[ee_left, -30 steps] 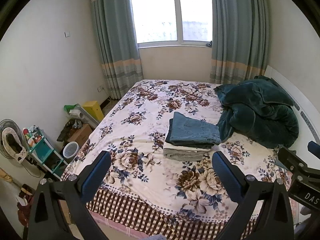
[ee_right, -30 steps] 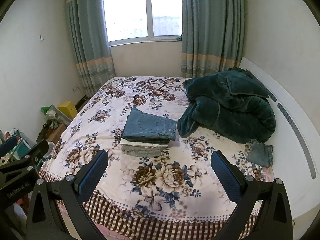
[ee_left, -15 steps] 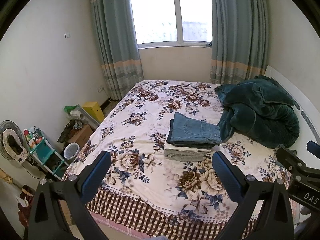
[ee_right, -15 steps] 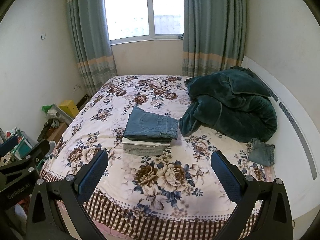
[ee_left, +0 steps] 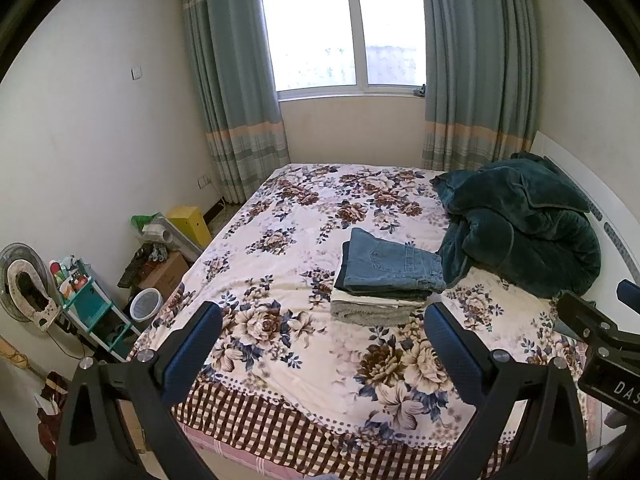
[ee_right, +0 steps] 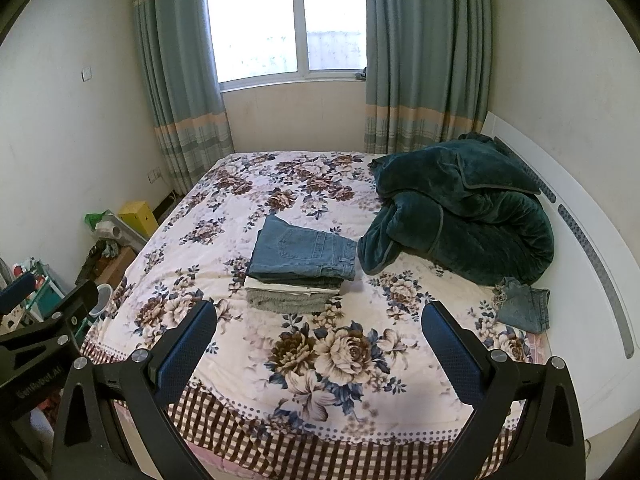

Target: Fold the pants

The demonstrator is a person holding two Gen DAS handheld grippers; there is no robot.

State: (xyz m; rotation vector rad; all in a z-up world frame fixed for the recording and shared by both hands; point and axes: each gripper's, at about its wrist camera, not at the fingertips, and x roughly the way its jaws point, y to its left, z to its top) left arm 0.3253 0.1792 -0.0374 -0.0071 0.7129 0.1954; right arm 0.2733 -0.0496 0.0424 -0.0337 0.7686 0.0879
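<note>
A stack of folded pants, with blue jeans (ee_left: 390, 268) on top and pale and grey ones beneath, lies in the middle of the floral bed (ee_left: 304, 240); it also shows in the right wrist view (ee_right: 302, 256). My left gripper (ee_left: 322, 346) is open and empty, held back over the foot of the bed. My right gripper (ee_right: 320, 342) is open and empty too, beside it. A small crumpled denim piece (ee_right: 522, 304) lies at the bed's right edge.
A dark green blanket (ee_right: 460, 208) is heaped right of the stack, against the white headboard (ee_right: 580, 240). Left of the bed stand a yellow box (ee_left: 190, 224), a cardboard box (ee_left: 166, 274), a white bin (ee_left: 146, 304), a teal shelf (ee_left: 86, 312) and a fan (ee_left: 22, 280).
Both views have shifted slightly, the bed and stack drifting a little; both grippers stay open and empty. The clothes have not moved.
</note>
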